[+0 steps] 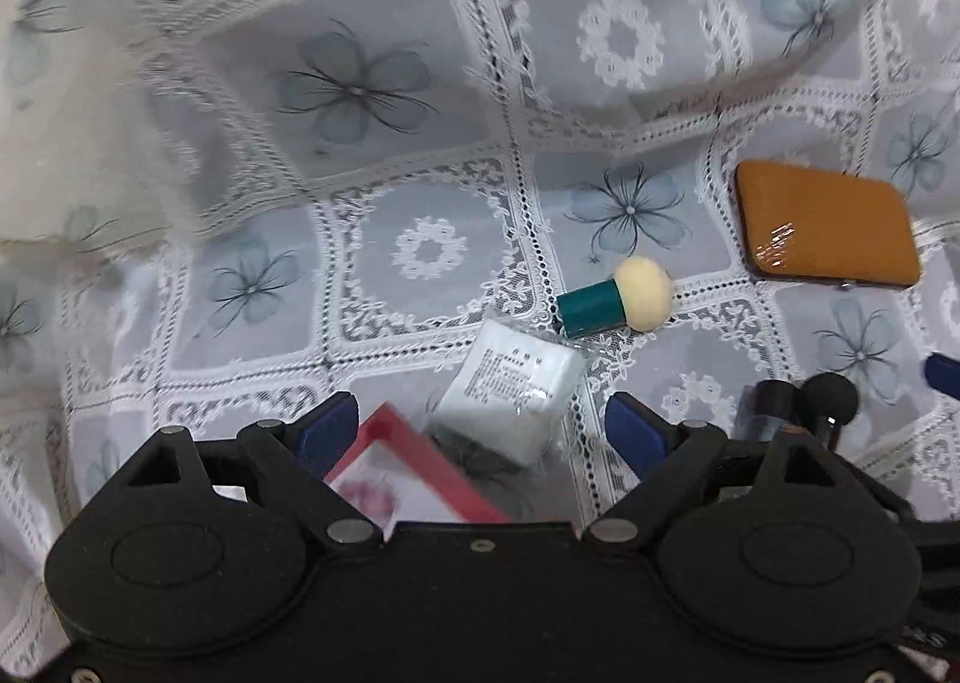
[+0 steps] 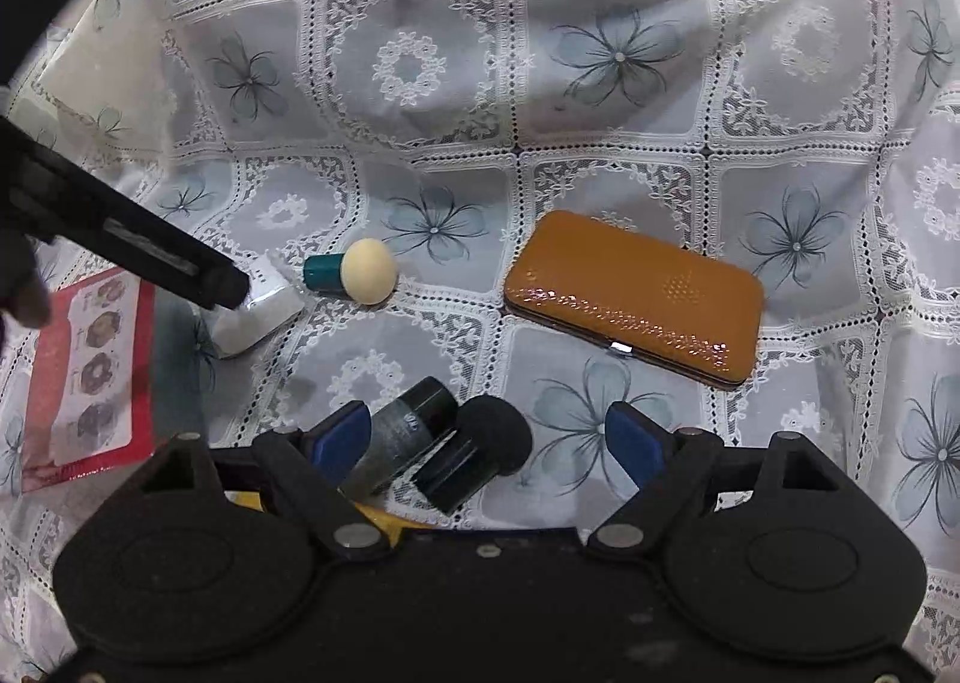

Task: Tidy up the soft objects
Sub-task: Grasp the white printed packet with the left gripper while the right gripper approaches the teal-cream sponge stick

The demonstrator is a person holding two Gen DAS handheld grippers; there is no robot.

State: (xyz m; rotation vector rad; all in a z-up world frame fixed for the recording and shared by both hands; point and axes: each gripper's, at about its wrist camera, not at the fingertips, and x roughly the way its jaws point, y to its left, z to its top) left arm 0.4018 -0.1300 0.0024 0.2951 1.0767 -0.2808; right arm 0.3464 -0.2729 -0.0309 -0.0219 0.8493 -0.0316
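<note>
In my left wrist view the soft white packet in clear printed wrap (image 1: 510,392) lies low in the centre of the frame, between the blue tips of my left tongs (image 1: 480,431), which are spread wide and pinch nothing; whether a tip touches it I cannot tell. Just beyond it, up and to the right, the cream sponge puff with a teal cylindrical handle (image 1: 618,296) lies on its side, close to the packet. At the packet's lower left I see the corner of a flat red-bordered packet with pictures on it (image 1: 414,473), partly hidden by the tongs' body. The glossy orange-brown rectangular case (image 1: 828,224) sits well apart at the right of the frame. In my right wrist view, my right tongs (image 2: 498,440) are likewise spread with nothing pinched; between their tips at the bottom centre lie a black foam puff on a black handle (image 2: 480,452) and, touching its left side, a dark grey-green cylinder (image 2: 405,437). The white packet (image 2: 258,311) shows at the left there, with a dark finger of the left tongs (image 2: 138,251) slanting down over it, the cream puff (image 2: 354,270) just to its right, the orange case (image 2: 636,296) at centre right, and the red packet (image 2: 90,371) at the far left. Everything rests on the bench's white lace cloth with grey-blue flowers (image 1: 360,83).
</note>
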